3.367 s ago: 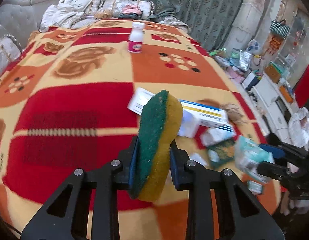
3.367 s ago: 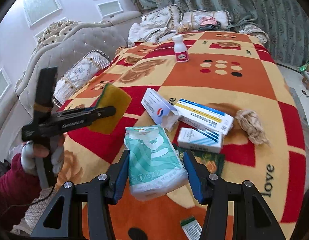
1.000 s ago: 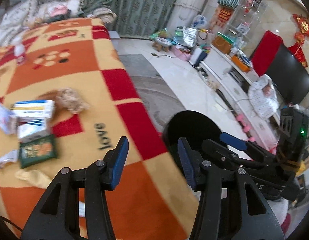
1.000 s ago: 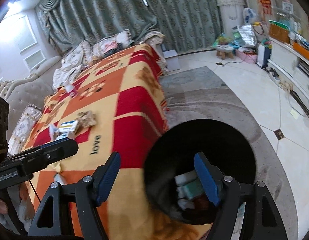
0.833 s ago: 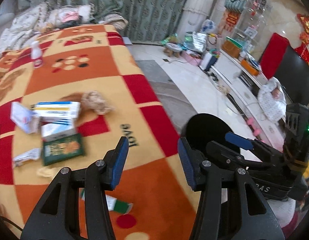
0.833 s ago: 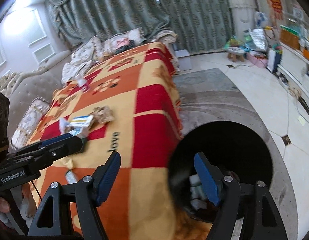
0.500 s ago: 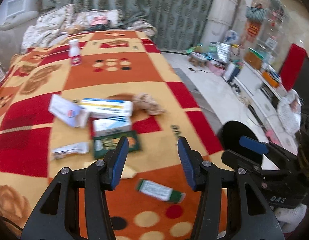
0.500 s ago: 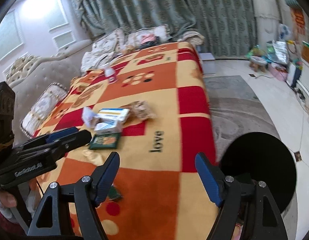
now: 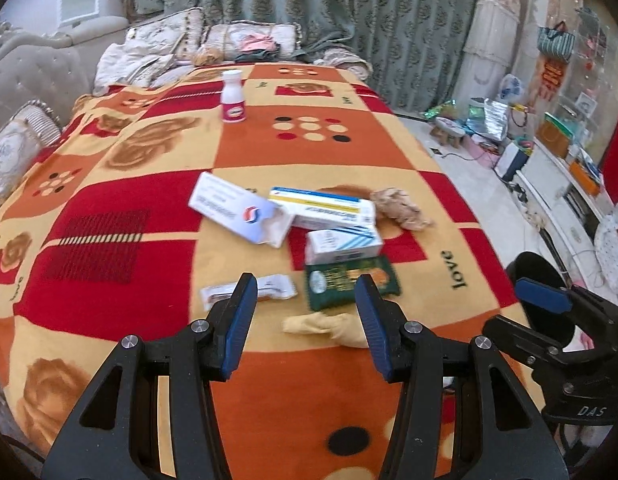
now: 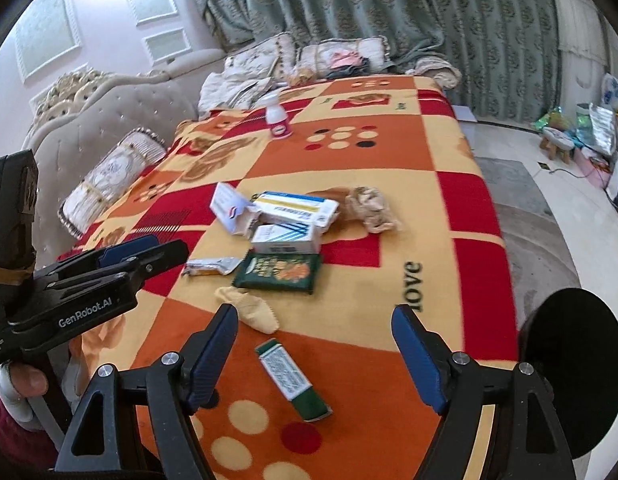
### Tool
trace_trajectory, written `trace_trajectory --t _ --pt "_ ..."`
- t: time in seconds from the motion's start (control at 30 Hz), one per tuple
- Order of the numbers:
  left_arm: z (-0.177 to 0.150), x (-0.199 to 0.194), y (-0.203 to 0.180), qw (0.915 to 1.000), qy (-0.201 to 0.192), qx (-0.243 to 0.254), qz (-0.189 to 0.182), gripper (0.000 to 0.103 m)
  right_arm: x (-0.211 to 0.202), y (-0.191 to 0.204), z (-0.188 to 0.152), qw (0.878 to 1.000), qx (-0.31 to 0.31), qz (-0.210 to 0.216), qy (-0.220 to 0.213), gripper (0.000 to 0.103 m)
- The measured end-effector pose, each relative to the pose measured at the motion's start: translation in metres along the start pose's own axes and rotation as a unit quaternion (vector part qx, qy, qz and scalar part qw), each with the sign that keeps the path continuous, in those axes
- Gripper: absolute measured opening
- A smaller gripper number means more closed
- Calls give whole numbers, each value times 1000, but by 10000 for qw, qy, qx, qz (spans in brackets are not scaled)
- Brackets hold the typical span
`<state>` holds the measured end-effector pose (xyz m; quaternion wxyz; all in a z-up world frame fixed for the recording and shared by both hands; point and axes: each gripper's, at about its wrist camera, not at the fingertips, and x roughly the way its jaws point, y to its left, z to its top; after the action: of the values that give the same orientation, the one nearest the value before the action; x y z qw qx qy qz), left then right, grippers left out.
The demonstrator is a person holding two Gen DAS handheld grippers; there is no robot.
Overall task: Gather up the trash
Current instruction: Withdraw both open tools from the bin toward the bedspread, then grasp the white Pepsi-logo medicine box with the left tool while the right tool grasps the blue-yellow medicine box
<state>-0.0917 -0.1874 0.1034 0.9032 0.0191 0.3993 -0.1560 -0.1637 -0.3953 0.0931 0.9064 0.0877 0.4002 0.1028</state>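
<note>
Trash lies on the patterned blanket [image 9: 109, 248]: a white box [image 9: 245, 212], a yellow-blue box [image 9: 323, 208], a striped box [image 9: 343, 244], a green packet [image 9: 351, 280], a crumpled brown paper [image 9: 401, 208], a silver wrapper [image 9: 249, 290] and a yellow wad [image 9: 325, 326]. My left gripper [image 9: 305, 292] hangs open and empty above the wad and the wrapper. My right gripper [image 10: 315, 320] is open and empty above a green-white pack [image 10: 293, 376]. The black bin [image 10: 569, 368] stands at the bed's right edge.
A white bottle with a pink label [image 9: 233, 98] stands far back on the bed. Pillows [image 10: 113, 176] and a padded headboard [image 10: 109, 120] line the left and back. Right of the bed are a grey rug [image 10: 541, 240] and floor clutter [image 9: 489, 120].
Both views have swung from the black bin back over the bed. The sponge once in the left gripper and the tissue pack once in the right are gone from the jaws.
</note>
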Motion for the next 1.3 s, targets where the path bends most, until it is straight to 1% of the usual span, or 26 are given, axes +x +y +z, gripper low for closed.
trace_trajectory --t 0.13,0.4,0.5,0.7,0.9,1.03,1.17,1.27,1.3 --pt "-5 4 20 9999 72 -66 113 49 9 11 0 9999 -112 31 97 77" --pt "-14 16 63 9983 299 -378 335 49 25 19 2 9994 -192 75 261 77" --pt "-13 20 73 9977 348 -438 381 49 33 19 4 9992 -213 97 319 77" --pt "-3 33 87 9965 432 -662 283 49 56 22 19 9982 -401 80 446 78" --pt "18 56 96 9940 524 -951 147 49 81 24 41 9966 -599 69 553 78" --pt "36 75 101 9895 581 -1322 -25 49 97 22 58 9952 -780 -26 593 78" --pt "51 96 109 9819 625 -1782 -163 50 119 17 84 9926 -1005 -113 672 78" --pt "58 111 114 9777 656 -1991 -151 50 140 19 99 9875 -1337 -142 827 78" --pt "60 118 117 9750 691 -2104 -164 50 148 20 102 9851 -1466 -120 886 78"
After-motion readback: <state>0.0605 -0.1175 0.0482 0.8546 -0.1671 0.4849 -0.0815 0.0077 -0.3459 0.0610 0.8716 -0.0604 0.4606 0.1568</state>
